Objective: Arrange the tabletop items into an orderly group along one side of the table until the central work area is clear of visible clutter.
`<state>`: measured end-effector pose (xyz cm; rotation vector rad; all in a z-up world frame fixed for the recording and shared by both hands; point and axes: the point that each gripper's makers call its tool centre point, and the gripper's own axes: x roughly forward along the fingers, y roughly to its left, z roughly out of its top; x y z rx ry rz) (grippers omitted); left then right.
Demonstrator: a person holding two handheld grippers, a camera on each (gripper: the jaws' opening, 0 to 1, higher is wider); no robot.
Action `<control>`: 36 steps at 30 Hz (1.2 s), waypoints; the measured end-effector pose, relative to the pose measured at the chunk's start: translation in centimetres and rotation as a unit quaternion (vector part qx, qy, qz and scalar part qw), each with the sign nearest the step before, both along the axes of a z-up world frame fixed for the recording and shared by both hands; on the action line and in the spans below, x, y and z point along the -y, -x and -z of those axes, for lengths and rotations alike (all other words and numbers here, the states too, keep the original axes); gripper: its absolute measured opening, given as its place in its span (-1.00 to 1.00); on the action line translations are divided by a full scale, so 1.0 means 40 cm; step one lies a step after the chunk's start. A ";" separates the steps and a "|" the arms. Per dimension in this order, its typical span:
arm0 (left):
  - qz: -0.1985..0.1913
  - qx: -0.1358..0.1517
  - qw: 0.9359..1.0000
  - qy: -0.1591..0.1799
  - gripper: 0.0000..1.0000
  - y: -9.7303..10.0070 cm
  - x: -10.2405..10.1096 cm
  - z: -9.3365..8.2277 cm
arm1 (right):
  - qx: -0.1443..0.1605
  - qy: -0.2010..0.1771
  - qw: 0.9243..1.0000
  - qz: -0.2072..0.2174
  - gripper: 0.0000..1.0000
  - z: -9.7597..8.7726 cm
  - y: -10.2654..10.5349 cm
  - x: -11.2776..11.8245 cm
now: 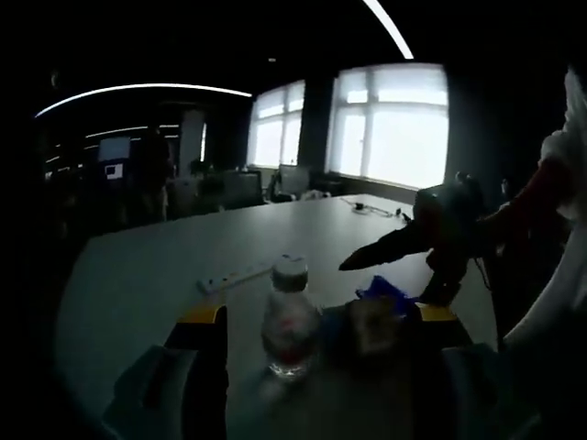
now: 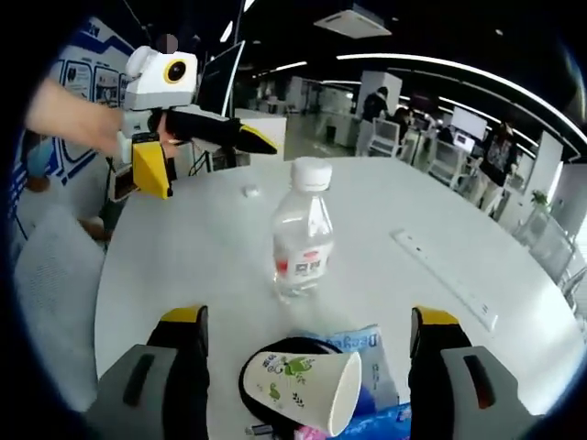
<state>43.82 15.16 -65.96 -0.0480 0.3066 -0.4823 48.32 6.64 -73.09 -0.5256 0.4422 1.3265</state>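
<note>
Bottle (image 2: 302,234) clear plastic, upright | paper cup (image 2: 303,390) toppled | both claws agape, empty

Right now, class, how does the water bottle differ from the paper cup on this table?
The water bottle stands upright; the paper cup lies on its side. The bottle is clear plastic with a white cap; the cup is opaque white with green prints and open-mouthed. The bottle stands alone, the cup rests against blue packets. Both sit on the white table.

One bottle (image 2: 303,234); one paper cup (image 2: 303,390); one power strip (image 2: 445,280); two grippers (image 2: 307,344) (image 2: 197,147)
</note>
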 end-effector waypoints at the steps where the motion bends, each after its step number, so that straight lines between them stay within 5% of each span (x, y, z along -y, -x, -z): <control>1: 0.001 -0.002 1.000 -0.002 0.56 0.004 0.002 0.001 | 0.000 0.000 1.000 0.001 0.78 0.000 0.001 0.005; 36: -0.005 -0.027 1.000 -0.011 0.51 0.134 0.075 0.004 | 0.012 0.018 0.997 0.073 0.78 -0.020 0.048 0.345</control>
